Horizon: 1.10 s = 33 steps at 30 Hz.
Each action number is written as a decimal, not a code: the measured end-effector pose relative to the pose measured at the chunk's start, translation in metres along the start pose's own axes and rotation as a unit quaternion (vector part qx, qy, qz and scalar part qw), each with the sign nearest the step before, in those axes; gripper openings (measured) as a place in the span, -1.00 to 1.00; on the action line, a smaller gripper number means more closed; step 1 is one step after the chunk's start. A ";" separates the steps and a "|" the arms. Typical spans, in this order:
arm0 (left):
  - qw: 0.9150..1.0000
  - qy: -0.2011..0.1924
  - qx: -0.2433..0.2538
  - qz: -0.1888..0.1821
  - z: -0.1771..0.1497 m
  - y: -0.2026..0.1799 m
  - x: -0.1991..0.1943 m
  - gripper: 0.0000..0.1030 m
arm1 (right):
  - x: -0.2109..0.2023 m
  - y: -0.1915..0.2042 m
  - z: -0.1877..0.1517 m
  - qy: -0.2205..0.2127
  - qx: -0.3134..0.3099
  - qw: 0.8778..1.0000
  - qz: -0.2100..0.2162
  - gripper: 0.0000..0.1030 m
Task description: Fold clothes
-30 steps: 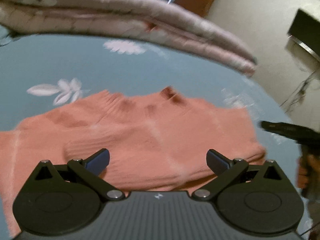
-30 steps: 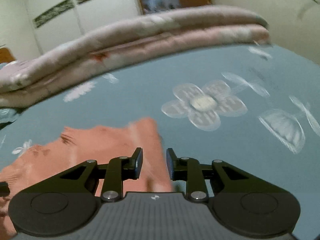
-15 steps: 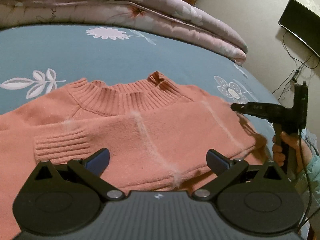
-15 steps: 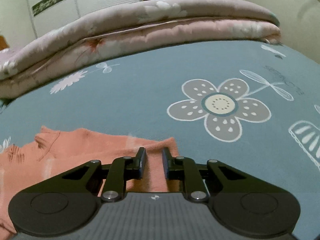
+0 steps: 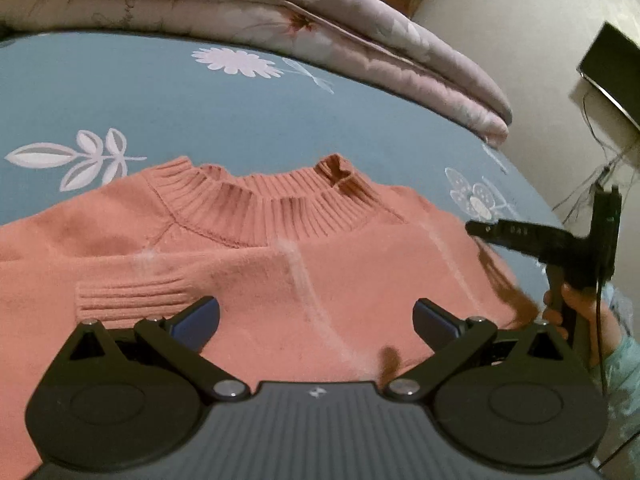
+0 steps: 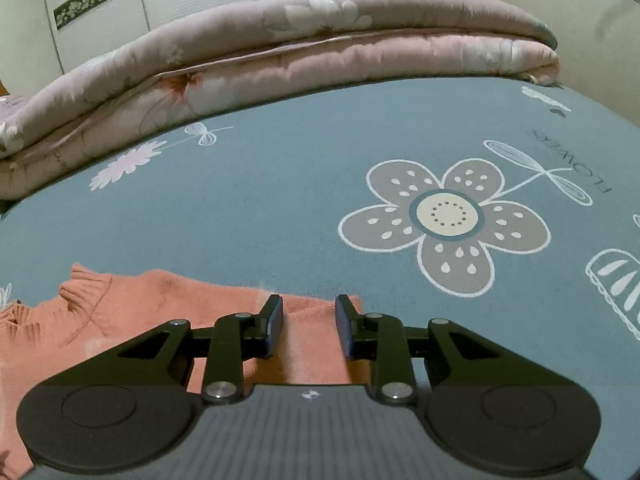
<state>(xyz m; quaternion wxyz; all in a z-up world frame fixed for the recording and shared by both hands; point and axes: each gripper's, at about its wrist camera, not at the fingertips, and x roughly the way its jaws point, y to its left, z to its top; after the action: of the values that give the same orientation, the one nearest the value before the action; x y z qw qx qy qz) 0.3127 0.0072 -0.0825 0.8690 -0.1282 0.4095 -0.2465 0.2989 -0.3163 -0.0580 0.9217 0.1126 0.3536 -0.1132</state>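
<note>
A salmon-pink knit sweater (image 5: 280, 272) lies flat on the bed, ribbed collar away from me and one ribbed cuff folded across its chest. My left gripper (image 5: 316, 312) hovers over the chest, open wide with nothing between its fingers. My right gripper (image 6: 308, 312) sits over the sweater's (image 6: 160, 312) right shoulder corner. Its jaws are opening, and the knit edge lies under the gap with the pads apart from it. In the left wrist view the right gripper (image 5: 480, 230) shows at the sweater's right edge, held by a hand (image 5: 580, 304).
The blue flower-print bedsheet (image 6: 280, 200) spreads beyond the sweater. A folded pink quilt (image 5: 280, 12) lies along the far side of the bed. A dark screen (image 5: 612, 64) with cables hangs on the wall at right. White wardrobe doors (image 6: 120, 0) stand behind the quilt.
The right gripper came in from the right to the sweater's shoulder corner; its jaws narrowed, then widened. The left gripper drifted a little lower over the chest, still open.
</note>
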 end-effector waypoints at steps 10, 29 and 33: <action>0.997 0.020 0.068 0.030 -0.020 -0.009 -0.005 0.98 | -0.063 0.048 -0.048 0.022 -0.096 0.992 0.074 0.02; 0.991 0.023 0.128 0.028 -0.038 -0.030 -0.011 0.98 | -0.067 0.081 -0.074 0.036 -0.169 0.982 0.078 0.38; 0.991 0.002 0.132 0.006 -0.036 -0.036 -0.029 0.98 | -0.082 0.086 -0.064 0.025 -0.160 0.982 0.096 0.38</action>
<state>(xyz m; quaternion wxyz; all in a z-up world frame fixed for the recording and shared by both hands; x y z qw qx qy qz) 0.2571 -0.0090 -0.0713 0.8792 -0.0097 0.3758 -0.2928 0.2239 -0.2061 -0.0381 0.9253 0.0000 0.3775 0.0368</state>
